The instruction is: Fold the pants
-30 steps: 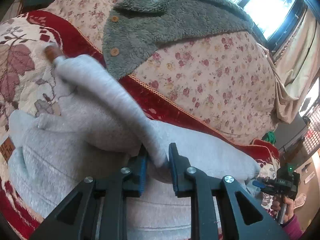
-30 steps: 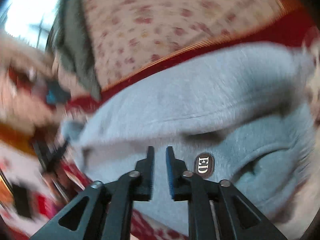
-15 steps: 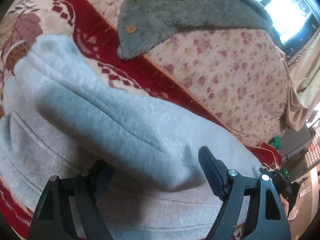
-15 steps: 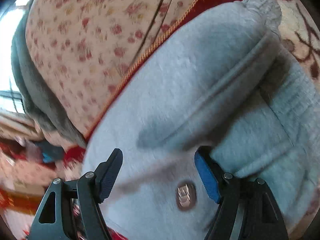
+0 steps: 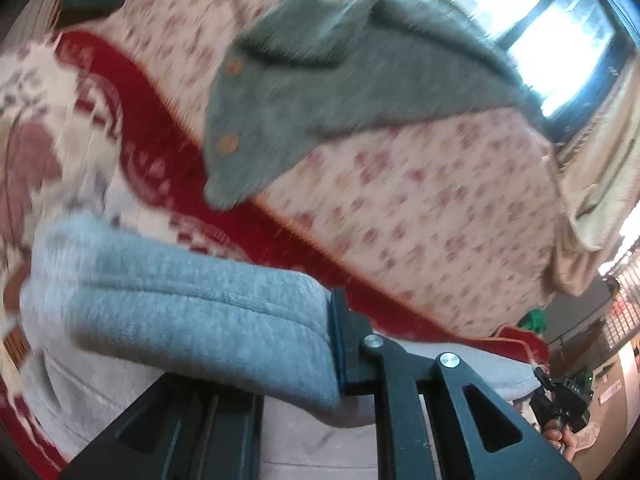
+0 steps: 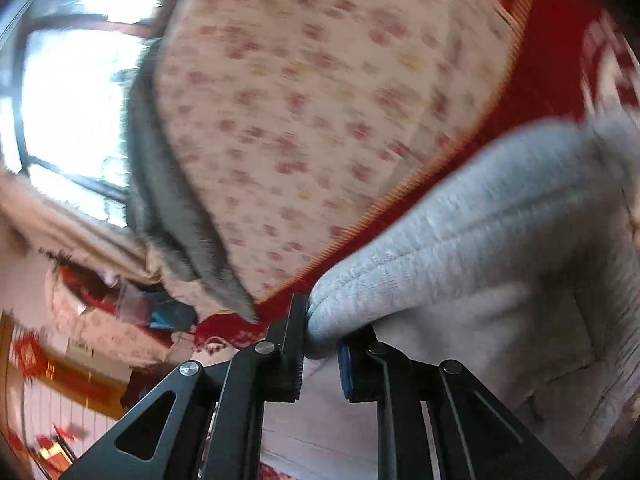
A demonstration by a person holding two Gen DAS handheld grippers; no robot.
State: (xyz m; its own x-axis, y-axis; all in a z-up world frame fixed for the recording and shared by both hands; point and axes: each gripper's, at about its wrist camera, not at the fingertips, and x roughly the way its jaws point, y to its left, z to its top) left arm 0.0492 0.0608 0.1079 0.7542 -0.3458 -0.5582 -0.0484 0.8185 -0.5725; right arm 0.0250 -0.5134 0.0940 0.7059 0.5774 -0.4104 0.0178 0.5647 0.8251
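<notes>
Since both grippers are clamped on the same roll of cloth, this looks like the middle of a fold, with the doubled edge picked up and about to be carried over.

Nearest the left wrist camera, the left gripper (image 5: 332, 344) has just been closing, and the soft light-grey knit sweatpants (image 5: 192, 320) sit right between its jaws. Only the blue-padded right finger shows; the other is hidden behind the thick grey fold, but it's pinched tight on it. Over on the right wrist view, the right gripper (image 6: 320, 344) has also just been closing and is nipping the rounded end of the same grey fold (image 6: 460, 240), with cloth bulging out between the black jaw and the blue pad.

The rest of the pants hangs and lies below the grippers, on the red and cream patterned blanket (image 5: 132, 120). Behind that is the cream quilt with small red flowers (image 5: 420, 200), with a fuzzy grey-green buttoned jacket (image 5: 320, 92) draped on top, and then the bright window (image 5: 560, 28) at the back.

My guess for the next move: keep both grips even, carry the fold across together so it lands square on the lower layer, then let go. Risk is one side slipping and the fold going crooked.
</notes>
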